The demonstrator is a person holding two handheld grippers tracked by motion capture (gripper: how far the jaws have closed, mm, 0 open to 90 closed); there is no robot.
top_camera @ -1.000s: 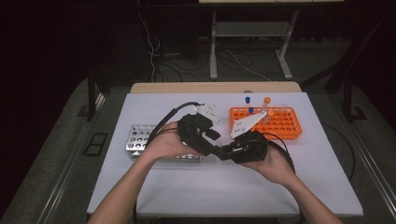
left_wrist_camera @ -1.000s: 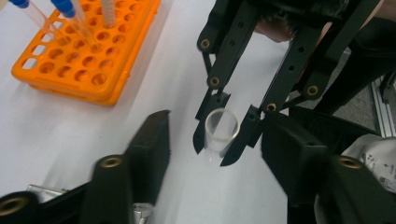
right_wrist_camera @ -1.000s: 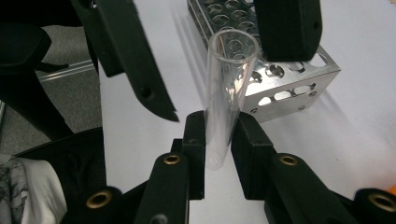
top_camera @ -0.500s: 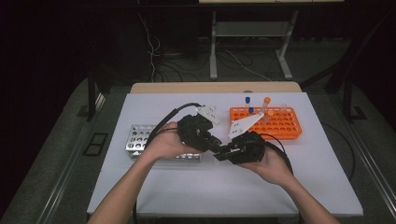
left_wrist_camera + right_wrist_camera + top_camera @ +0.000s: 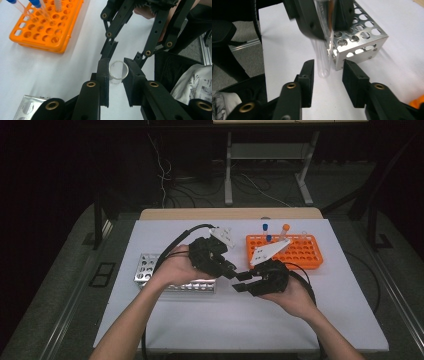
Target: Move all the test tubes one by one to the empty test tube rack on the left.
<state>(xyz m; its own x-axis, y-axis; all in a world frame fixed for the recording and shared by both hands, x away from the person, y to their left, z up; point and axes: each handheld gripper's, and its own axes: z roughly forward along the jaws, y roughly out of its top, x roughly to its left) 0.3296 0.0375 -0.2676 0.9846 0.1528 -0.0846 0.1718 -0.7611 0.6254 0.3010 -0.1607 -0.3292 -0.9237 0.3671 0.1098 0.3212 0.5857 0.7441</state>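
I have the left gripper (image 5: 231,270) clamped on a clear, uncapped test tube (image 5: 118,70), held off the bench over its middle, between the two racks. My right gripper (image 5: 241,285) has its jaws apart, one on either side of the tube's rounded lower end but not yet touching it, so I judge this a hand-over about to happen: the tube is picked up, the transfer and placing are left. The steel rack (image 5: 150,268) toward the bench's left edge looks empty as far as I can see; the orange rack (image 5: 305,255) near the far right corner holds a few capped tubes. The bench (image 5: 200,330) is white and bare elsewhere. Beyond it the room is dark, with cables on the floor and another table's legs.
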